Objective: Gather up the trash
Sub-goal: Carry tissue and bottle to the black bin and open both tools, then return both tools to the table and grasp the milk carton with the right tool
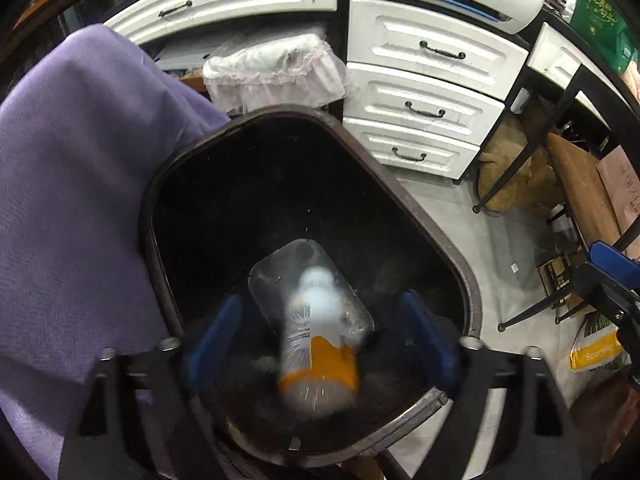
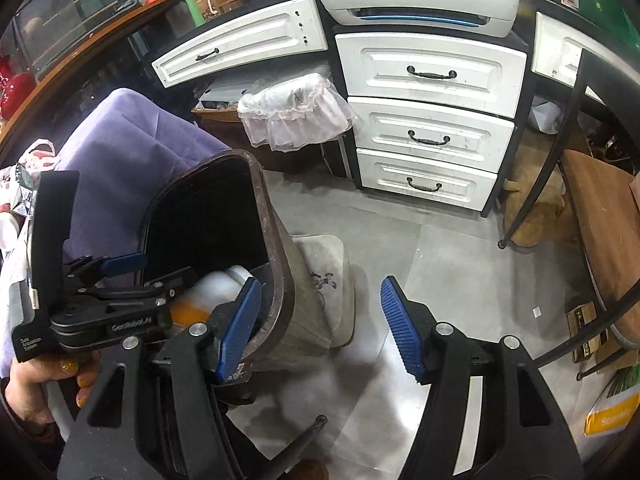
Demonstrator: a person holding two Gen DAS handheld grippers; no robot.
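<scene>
Left tongs spread apart over the bin; blurred bottle falls free. I'd hold centred. Right tongs apart, empty.

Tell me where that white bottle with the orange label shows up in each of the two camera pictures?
Left wrist view: the bottle is low in the middle, blurred, between the open blue fingers of the left gripper, over the dark bin.
Right wrist view: the bottle is at lower left, partly hidden behind the left gripper and the bin rim.
Shared landmark: the white drawers behind the bin.
</scene>
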